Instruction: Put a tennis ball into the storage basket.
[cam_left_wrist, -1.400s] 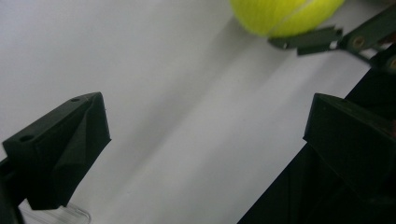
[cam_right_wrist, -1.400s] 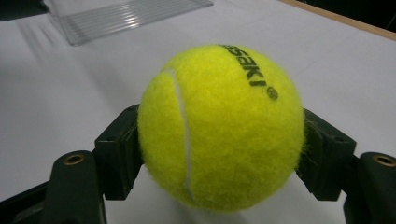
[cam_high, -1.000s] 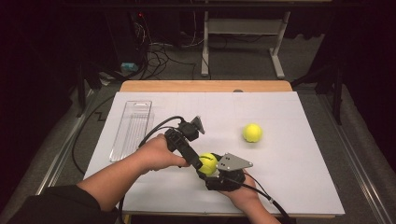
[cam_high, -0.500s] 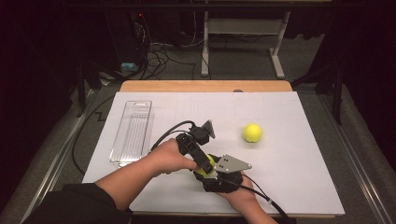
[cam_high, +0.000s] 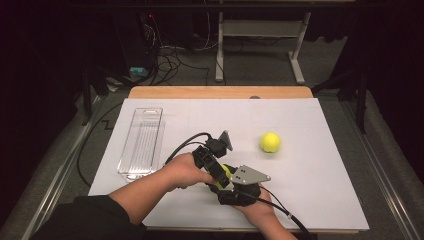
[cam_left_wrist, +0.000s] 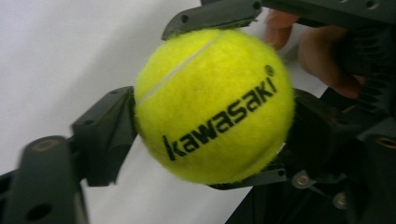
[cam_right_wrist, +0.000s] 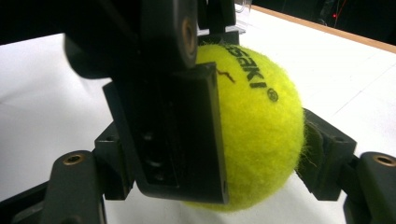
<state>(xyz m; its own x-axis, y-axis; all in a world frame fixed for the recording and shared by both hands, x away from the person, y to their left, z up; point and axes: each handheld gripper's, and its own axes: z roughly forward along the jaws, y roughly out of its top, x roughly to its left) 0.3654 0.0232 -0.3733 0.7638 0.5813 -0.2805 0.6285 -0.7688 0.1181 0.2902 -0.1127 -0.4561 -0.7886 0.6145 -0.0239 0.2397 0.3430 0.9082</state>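
Clearance around the near-centre work zone
Both grippers crowd one tennis ball (cam_high: 226, 172); a second ball (cam_high: 270, 142) lies well apart to the right, a clear tray (cam_high: 141, 143) left; bare table (cam_high: 320, 165) between.

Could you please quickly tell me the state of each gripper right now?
Left tongs: closed on the fuzzy yellow Kawasaki tennis ball.
Right tongs: closed on that same ball.
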